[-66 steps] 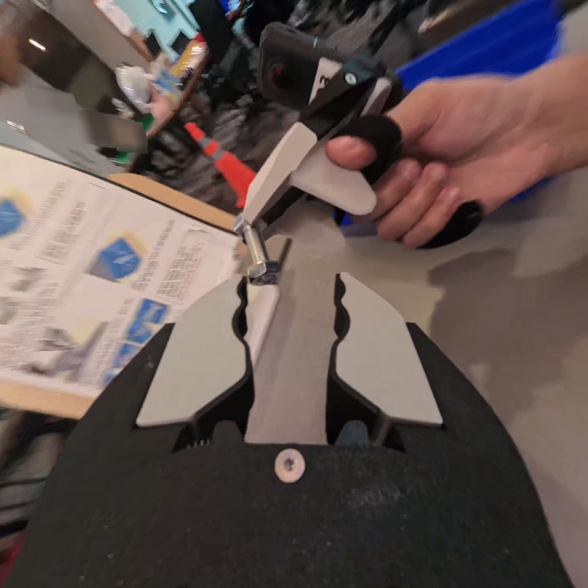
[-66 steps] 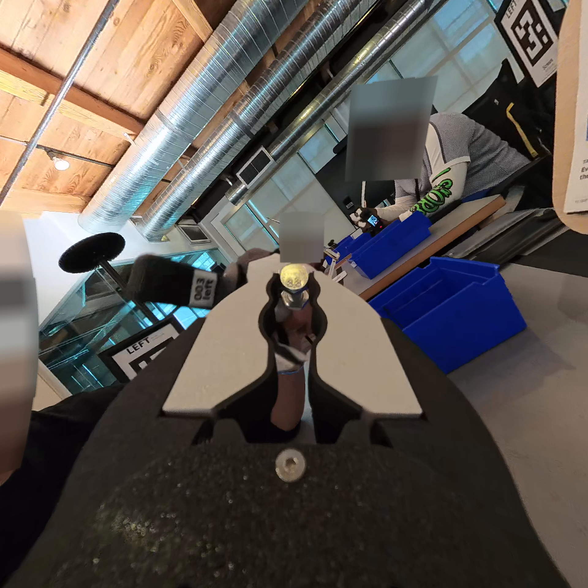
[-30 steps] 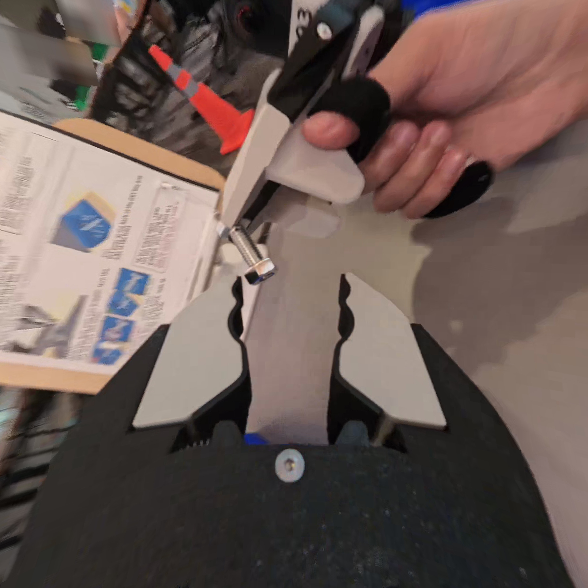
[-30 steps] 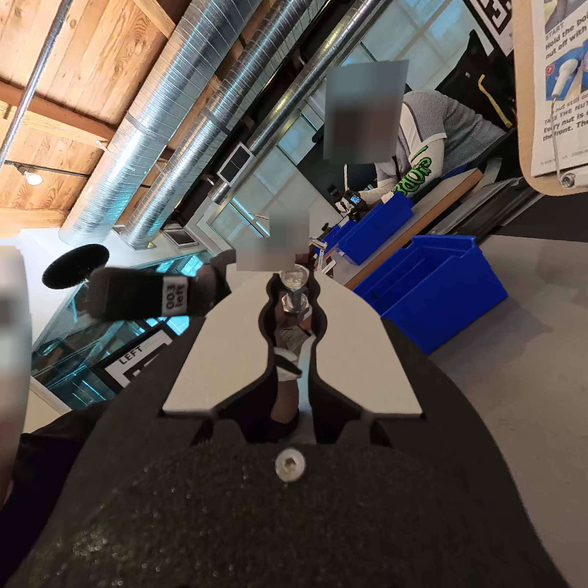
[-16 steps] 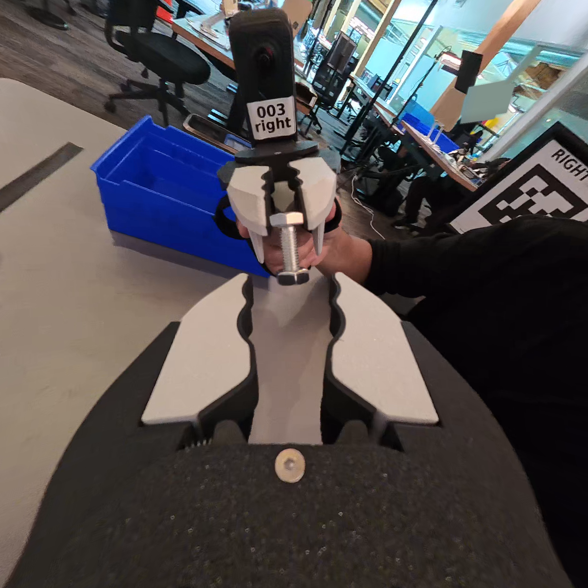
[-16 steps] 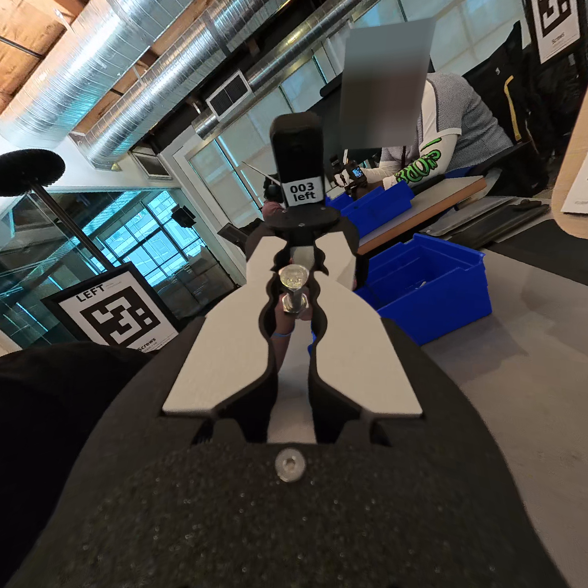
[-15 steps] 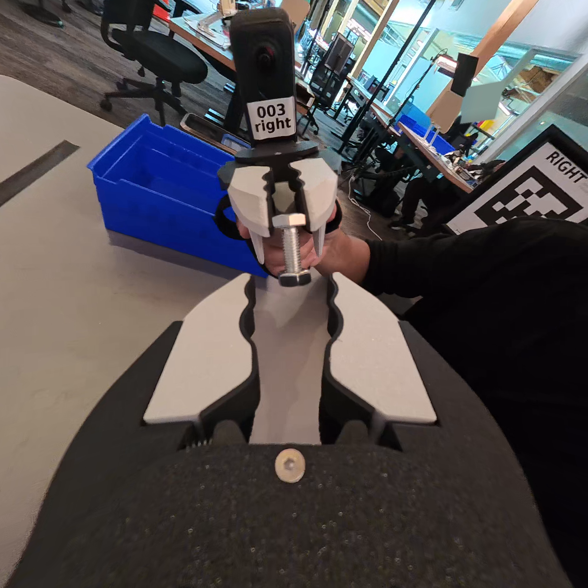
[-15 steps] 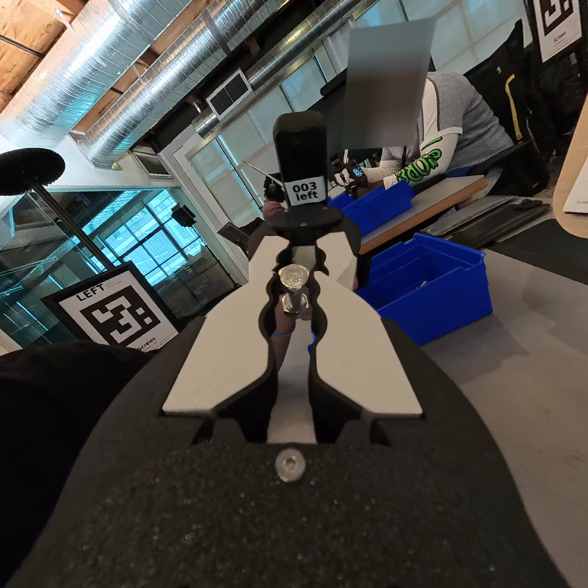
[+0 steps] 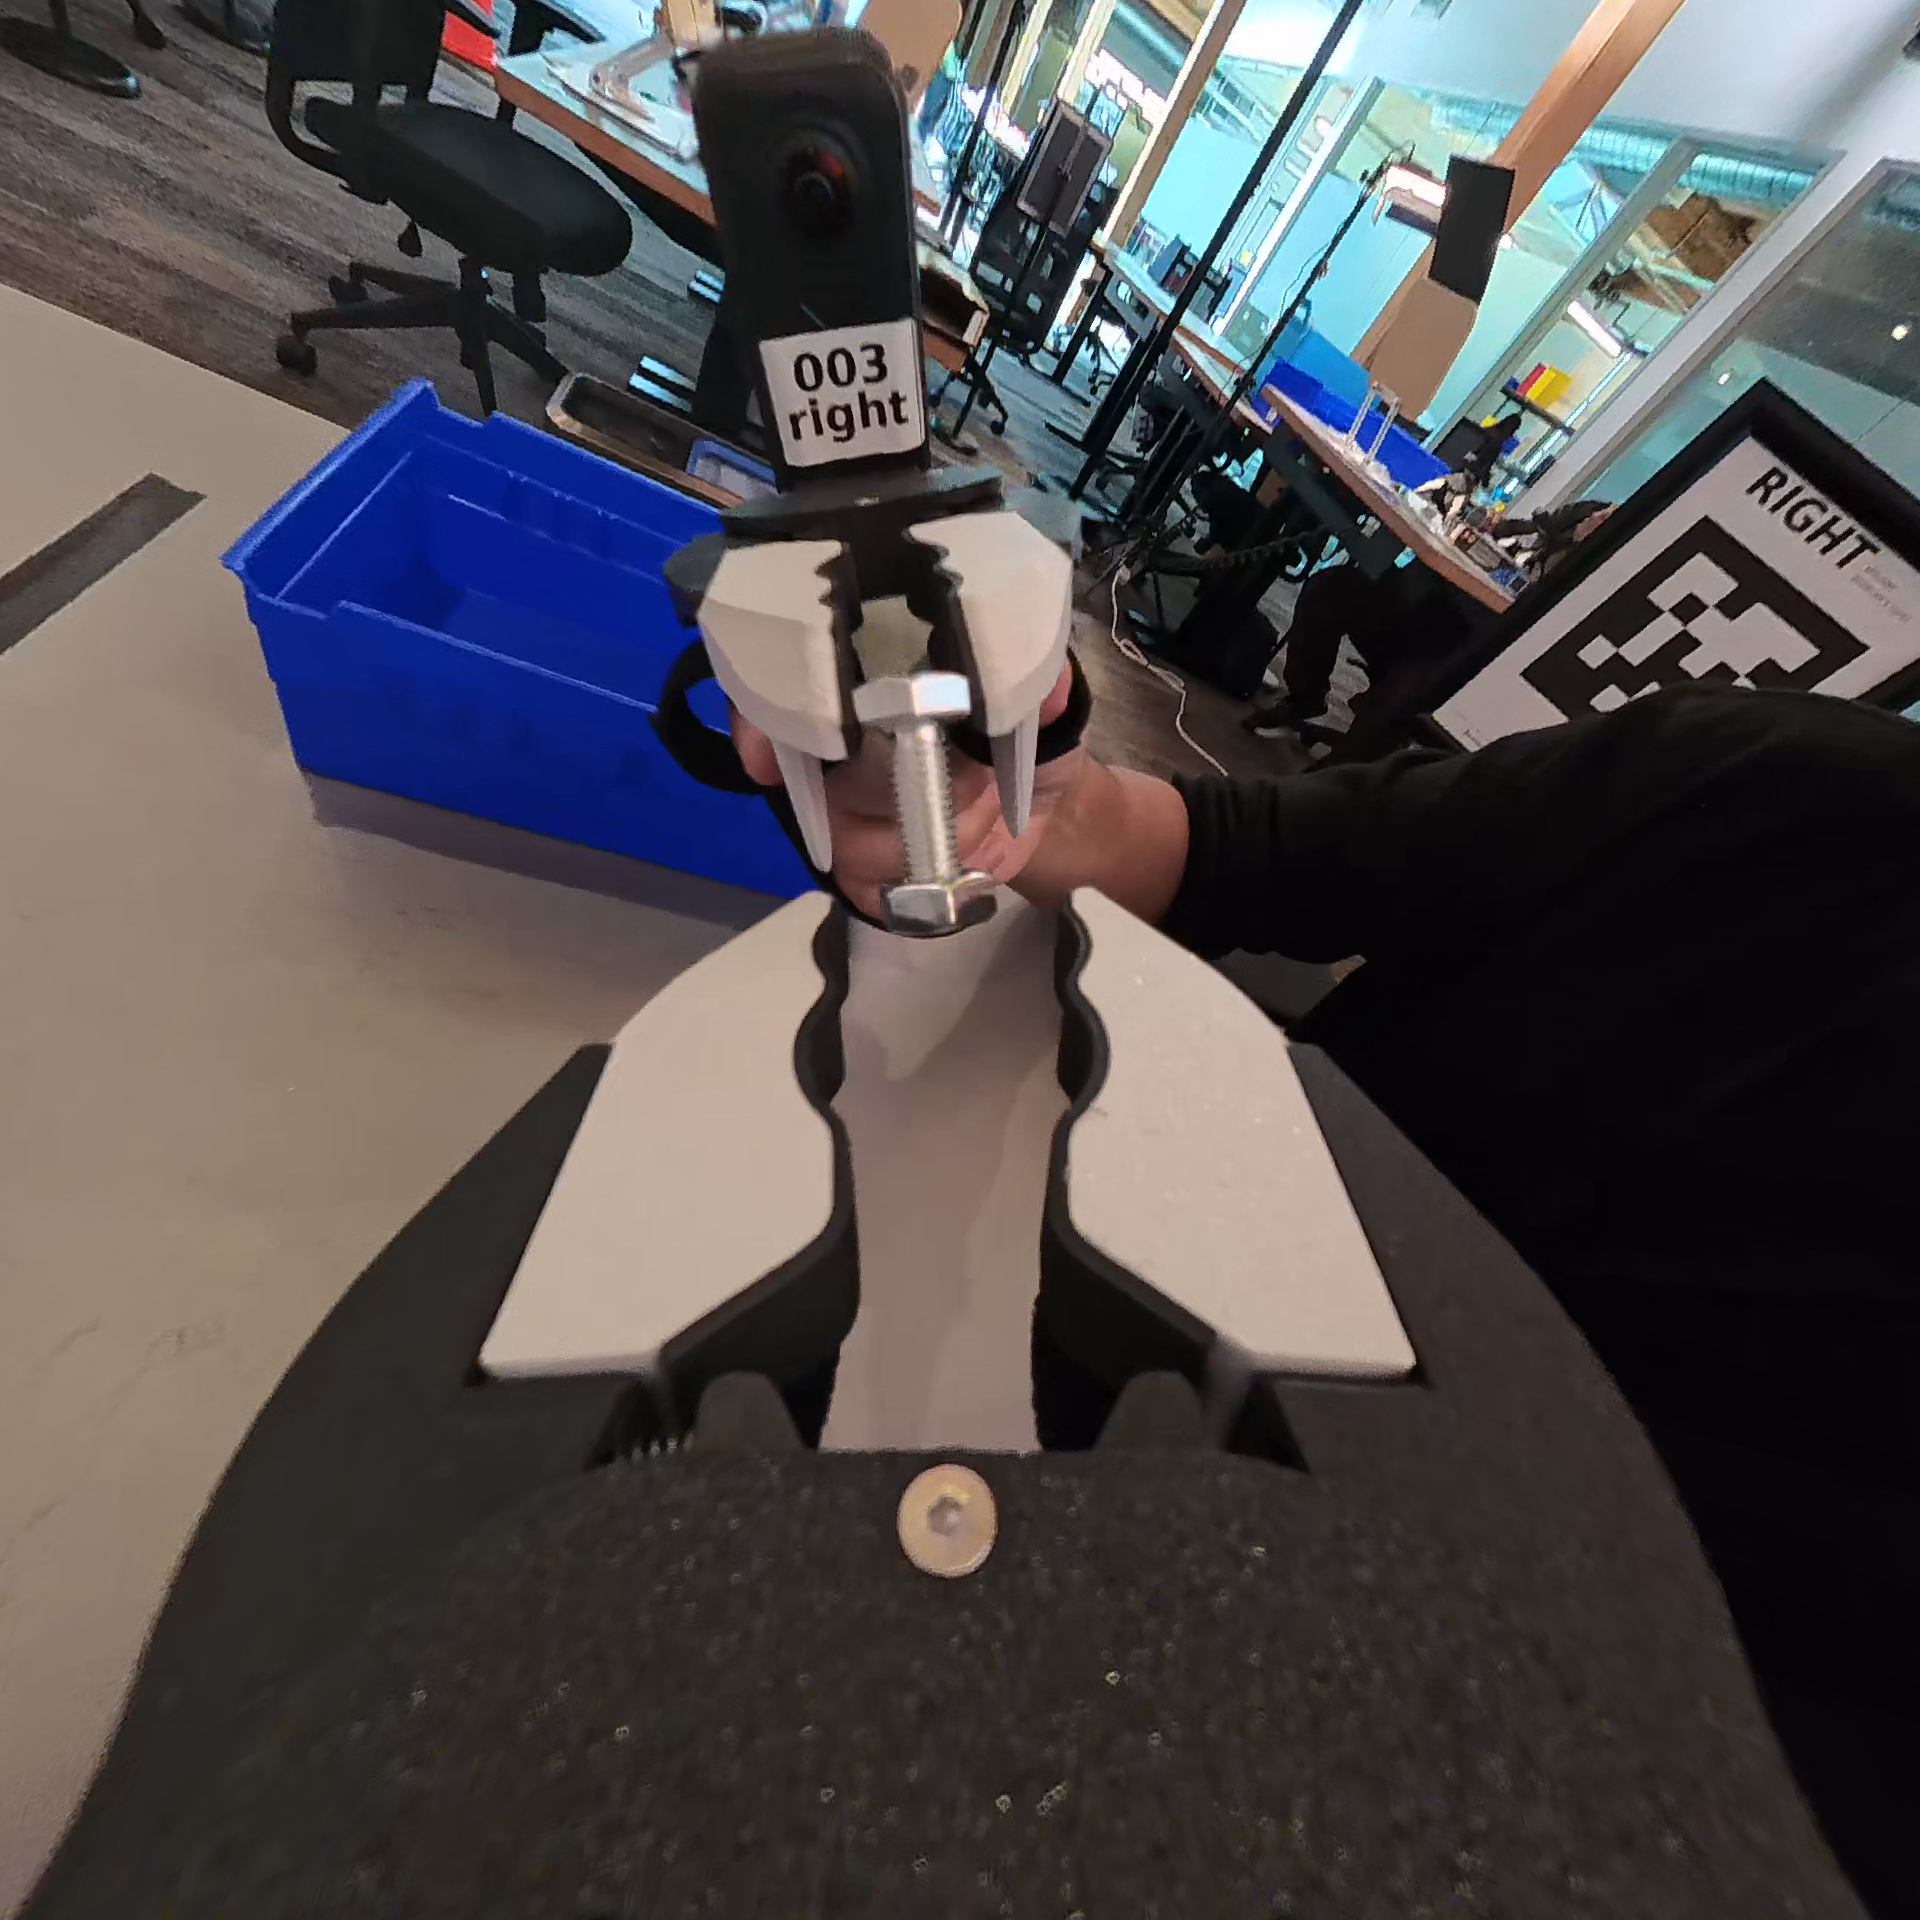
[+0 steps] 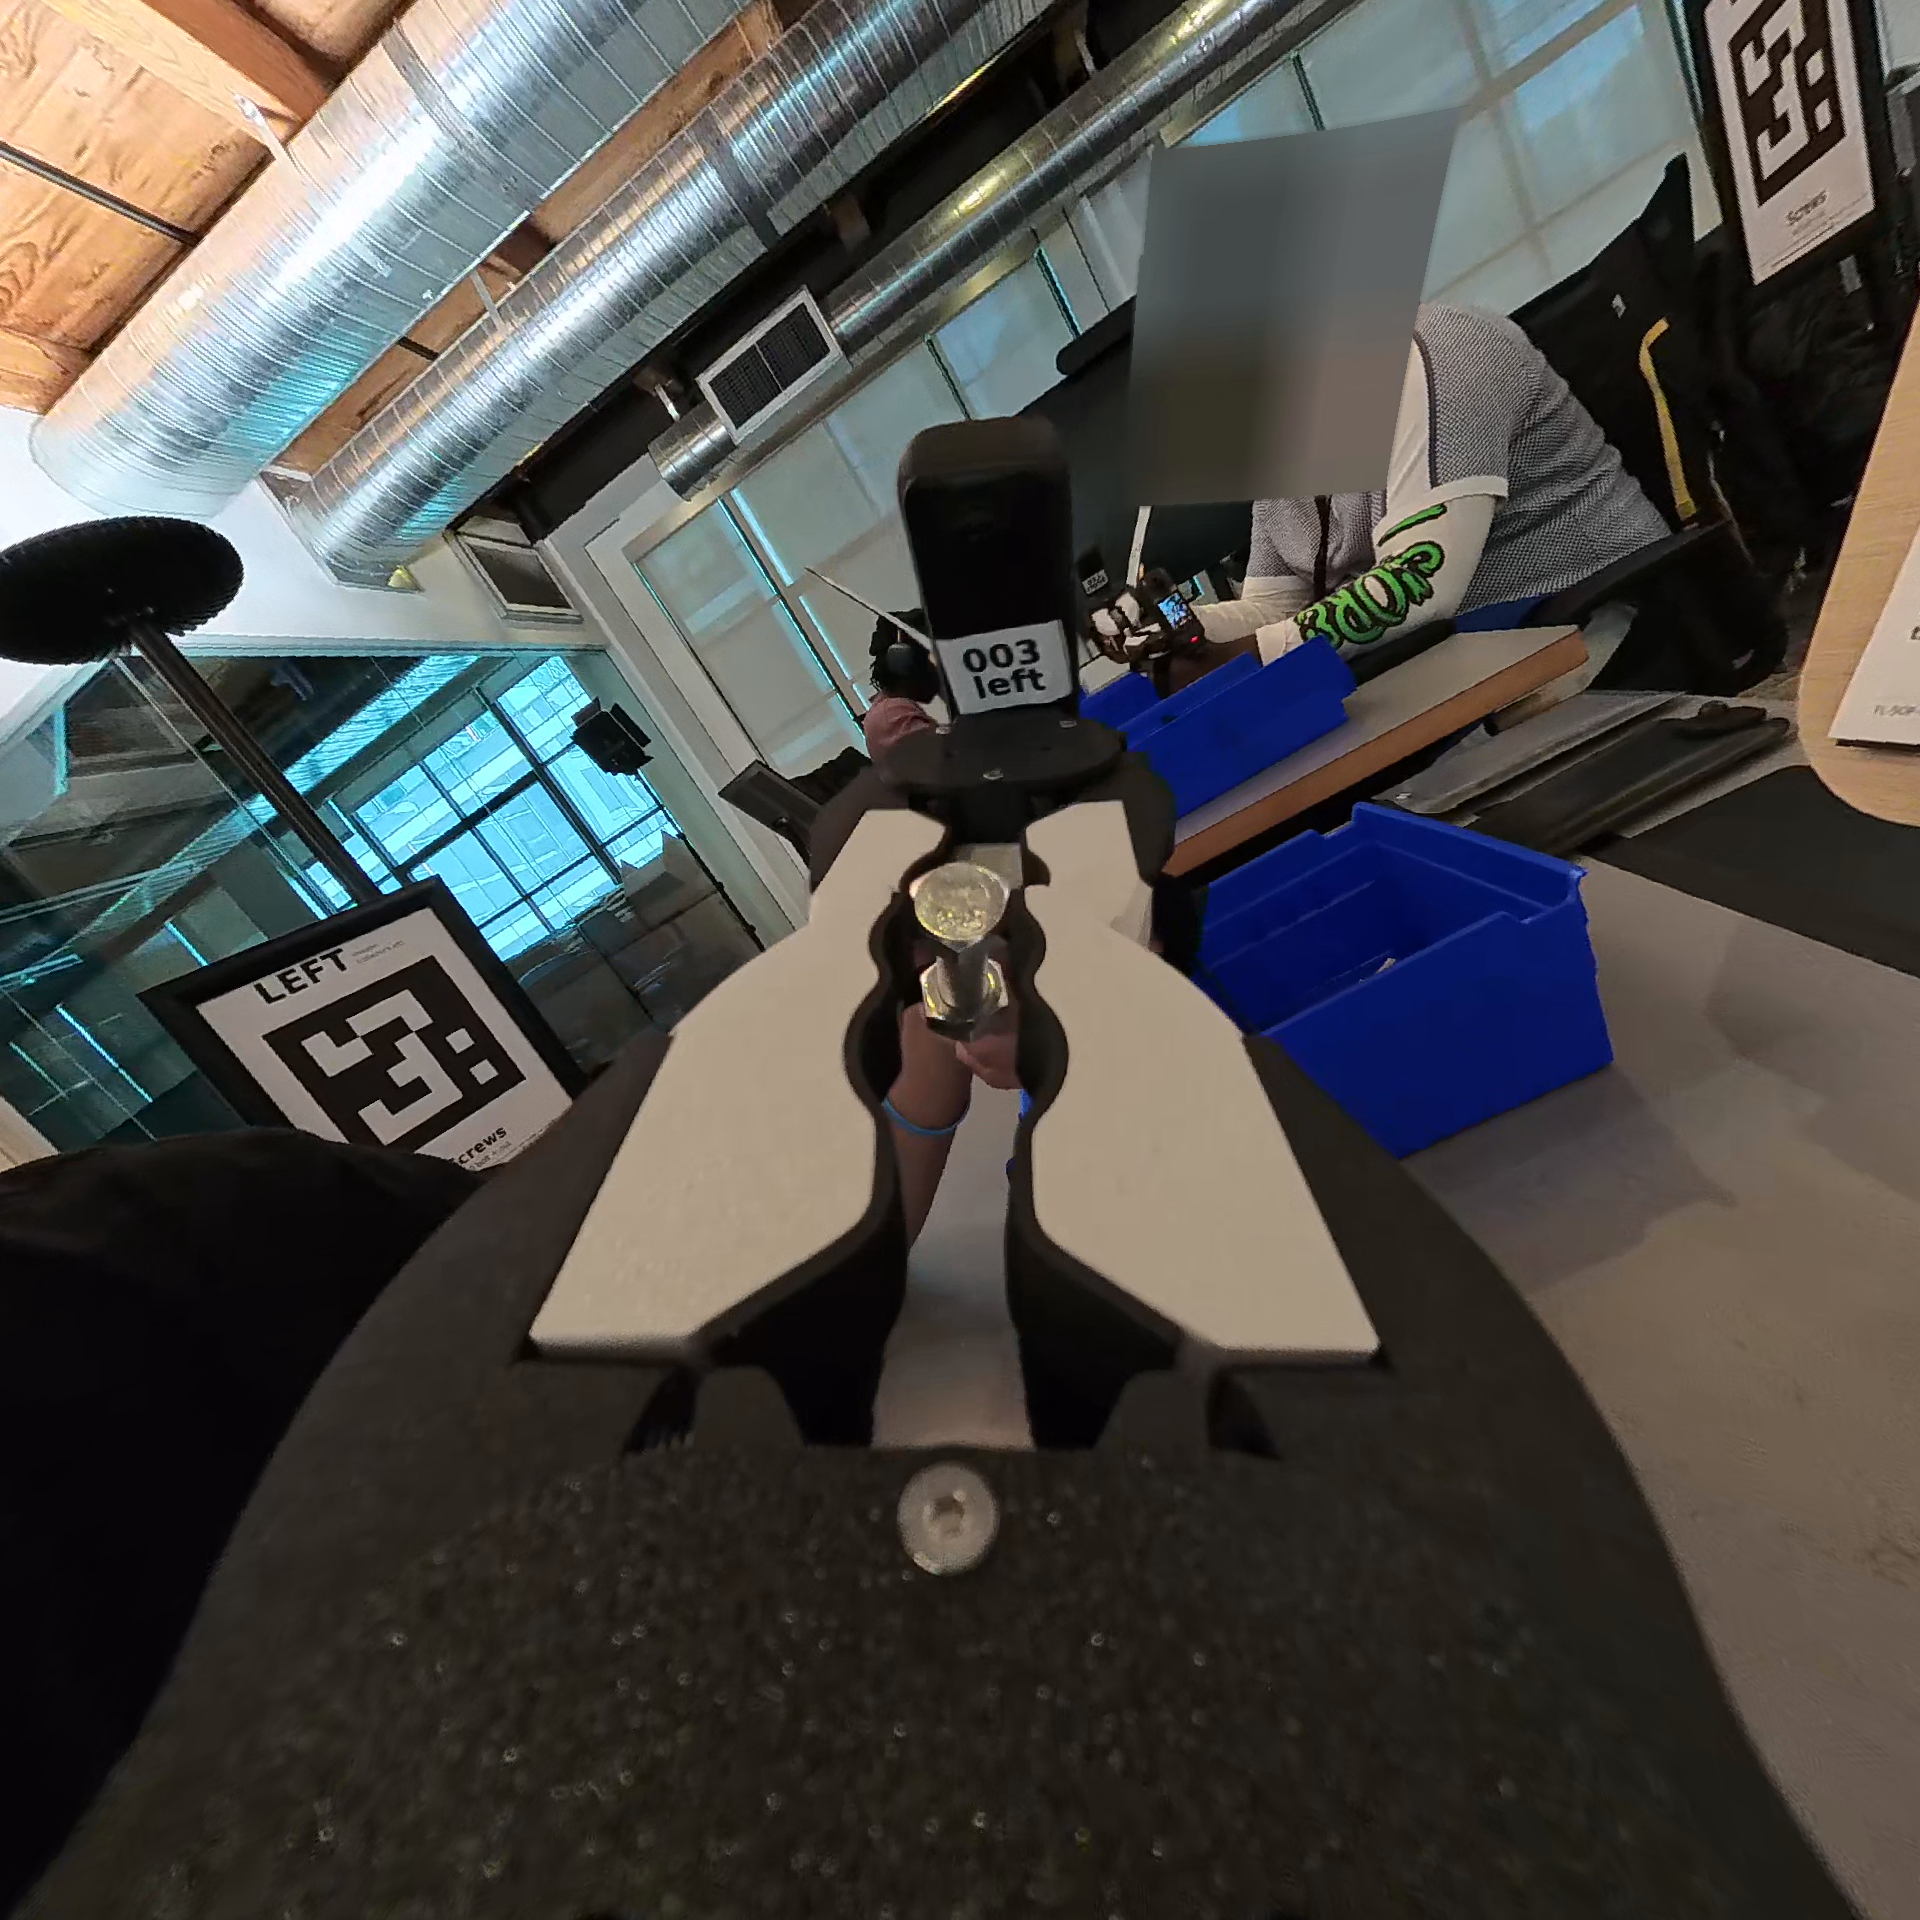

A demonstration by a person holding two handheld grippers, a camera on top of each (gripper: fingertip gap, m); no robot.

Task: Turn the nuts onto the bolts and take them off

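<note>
A silver bolt (image 9: 925,790) points from my right gripper (image 9: 912,717) toward my left gripper (image 9: 948,925). The right gripper (image 10: 958,920) is shut on the bolt's hex head (image 10: 958,902). A hex nut (image 9: 935,906) sits on the free end of the thread and also shows in the right wrist view (image 10: 961,1000). The left gripper is open, its two fingertips on either side of the nut with a gap to each. In the right wrist view, the left gripper's body (image 10: 987,769) faces me and its fingers are mostly hidden behind my own.
A blue plastic bin (image 9: 468,644) stands on the grey table (image 9: 208,987) behind the grippers; it also shows in the right wrist view (image 10: 1403,966). Framed marker signs (image 9: 1714,603) (image 10: 384,1049) stand nearby. A person (image 10: 1455,540) works at a far table. An office chair (image 9: 447,208) stands beyond the table.
Both grippers have swung round from a side-on pose to face each other. The left gripper now has the nut between its open tips. The right stays shut on the bolt.
</note>
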